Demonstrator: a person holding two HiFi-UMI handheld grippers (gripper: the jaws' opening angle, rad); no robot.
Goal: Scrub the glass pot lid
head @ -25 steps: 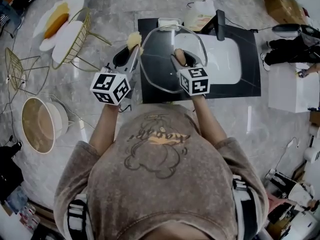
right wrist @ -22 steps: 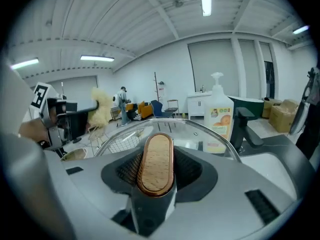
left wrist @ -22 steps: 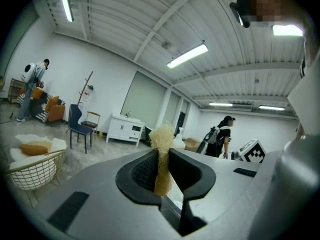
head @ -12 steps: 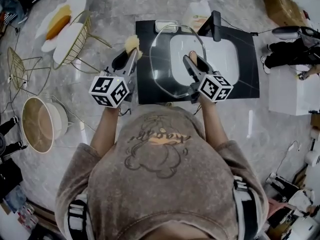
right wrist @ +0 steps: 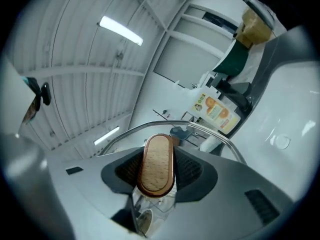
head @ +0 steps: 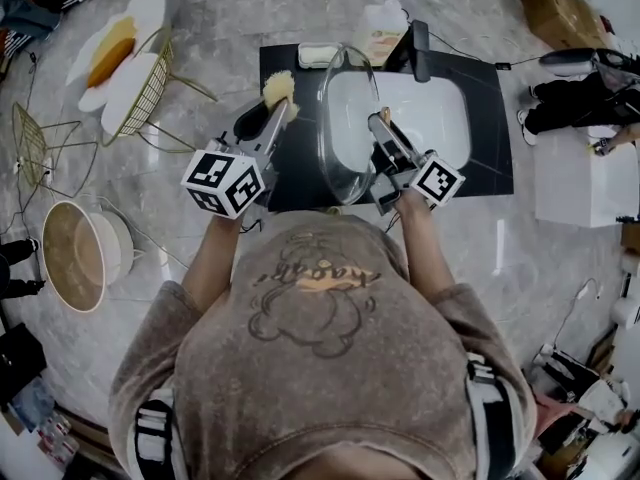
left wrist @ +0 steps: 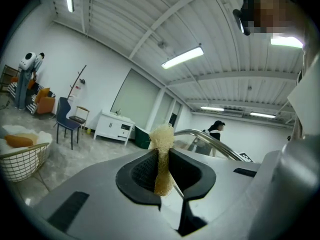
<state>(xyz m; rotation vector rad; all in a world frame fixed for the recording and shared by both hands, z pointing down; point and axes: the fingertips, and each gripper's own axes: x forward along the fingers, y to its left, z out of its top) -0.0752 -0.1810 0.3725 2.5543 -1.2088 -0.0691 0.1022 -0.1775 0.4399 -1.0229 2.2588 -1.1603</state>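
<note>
With the right tongs (head: 380, 133) clamped on the wooden knob (right wrist: 156, 165) of the glass pot lid (head: 345, 138), held on edge over the sink (head: 440, 118), and the left tongs (left wrist: 162, 156) pinching the yellow sponge (left wrist: 162, 136), brace the lid firmly while rubbing the sponge across the glass.

Glass pot lid (head: 347, 128) upright, edge-on over sink (head: 440, 118); yellow sponge (head: 279, 87) just left.

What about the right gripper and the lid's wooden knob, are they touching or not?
Touching. The right gripper view shows the right gripper shut on the wooden knob of the glass lid, with its pads pressing on both sides of the knob.
</note>
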